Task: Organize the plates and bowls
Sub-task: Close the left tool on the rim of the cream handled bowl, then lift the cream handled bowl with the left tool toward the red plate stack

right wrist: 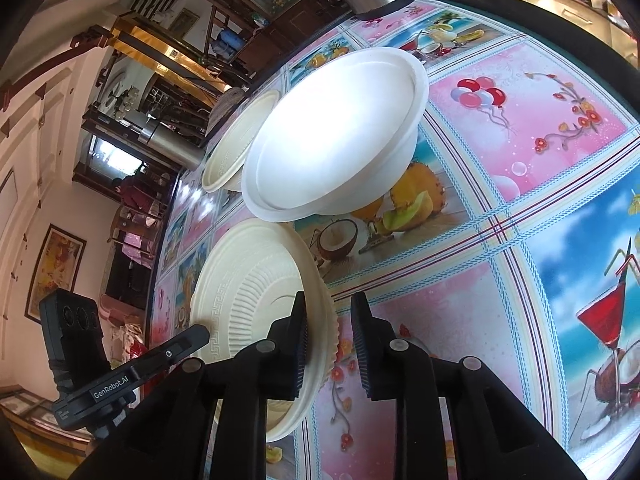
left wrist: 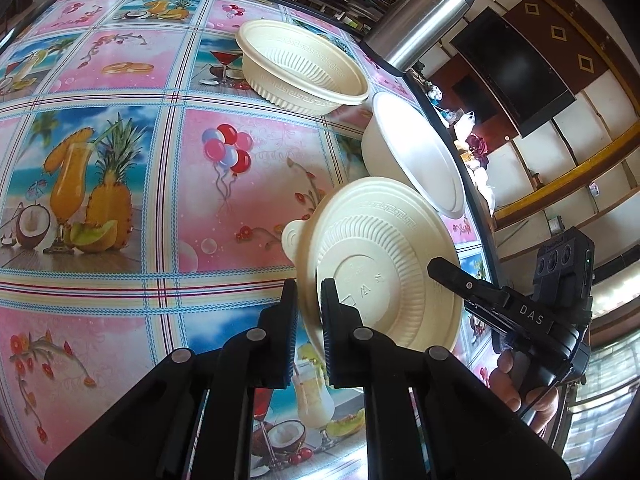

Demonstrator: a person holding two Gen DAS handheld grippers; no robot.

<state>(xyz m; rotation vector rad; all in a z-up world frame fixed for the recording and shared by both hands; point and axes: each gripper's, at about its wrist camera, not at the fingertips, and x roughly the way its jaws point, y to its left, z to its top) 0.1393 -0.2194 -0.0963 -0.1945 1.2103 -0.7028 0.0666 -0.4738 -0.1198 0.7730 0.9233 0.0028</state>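
Gripping the rim of a cream ribbed bowl [left wrist: 384, 264], the left gripper [left wrist: 308, 296] had its jaws closed down to a narrow gap with the bowl's edge pinched between them, so the bowl stood tilted on its side with its embossed underside facing the left wrist camera. The right gripper [right wrist: 330, 312] sat at the same bowl [right wrist: 256, 300] from the opposite side: its jaws stood partly open, one finger inside against the ribbed inner wall and the other outside, apart from the rim, so it had no clamp on anything. Just beyond the jaws of both grippers, a plain white bowl [left wrist: 416, 156] leaned tilted with its smooth hollow toward the right wrist camera [right wrist: 332, 136]. Farther out past it, a second cream ribbed bowl [left wrist: 304, 68] rested upright on the table [left wrist: 120, 184], which wore a pink and blue cloth printed with balloons, pineapples and drinks. A steel thermos [left wrist: 420, 20] stood beyond the bowls near the table's far edge. In the left wrist view the person's hand [left wrist: 524, 384] showed on the right gripper's handle.
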